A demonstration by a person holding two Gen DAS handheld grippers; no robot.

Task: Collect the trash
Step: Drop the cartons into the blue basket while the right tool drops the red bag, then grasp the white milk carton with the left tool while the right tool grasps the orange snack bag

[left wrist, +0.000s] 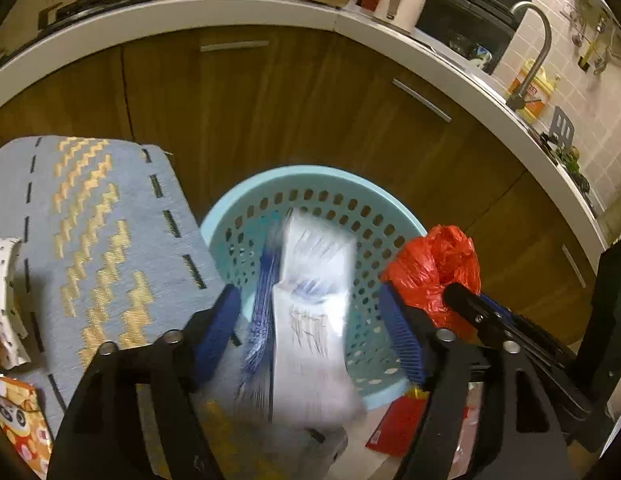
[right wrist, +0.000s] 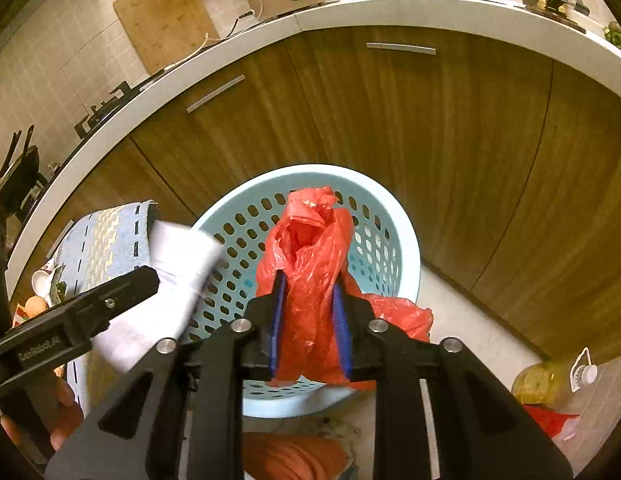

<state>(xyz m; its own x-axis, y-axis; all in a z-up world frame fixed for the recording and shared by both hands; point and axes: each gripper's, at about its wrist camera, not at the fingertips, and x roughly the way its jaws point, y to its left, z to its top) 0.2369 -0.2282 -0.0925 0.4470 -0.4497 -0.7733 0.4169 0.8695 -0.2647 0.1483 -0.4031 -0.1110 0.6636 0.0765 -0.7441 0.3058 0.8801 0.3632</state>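
A light blue perforated basket (left wrist: 246, 196) stands on the floor by the wooden cabinets; it also shows in the right wrist view (right wrist: 406, 240). My left gripper (left wrist: 310, 312) is open, and a blurred white-and-blue package (left wrist: 314, 320) hangs between its fingers over the basket, touching neither pad. The package also shows in the right wrist view (right wrist: 170, 288). My right gripper (right wrist: 308, 308) is shut on a red plastic bag (right wrist: 310, 248) and holds it over the basket. The bag also shows in the left wrist view (left wrist: 434, 268).
A blue and yellow mat (left wrist: 98, 240) lies left of the basket with wrappers (left wrist: 6, 300) on it. A red packet (left wrist: 398, 420) lies beside the basket. A bottle of oil (right wrist: 550, 380) stands on the floor at right. Wooden cabinets (right wrist: 430, 128) and a white counter (left wrist: 230, 12) are behind.
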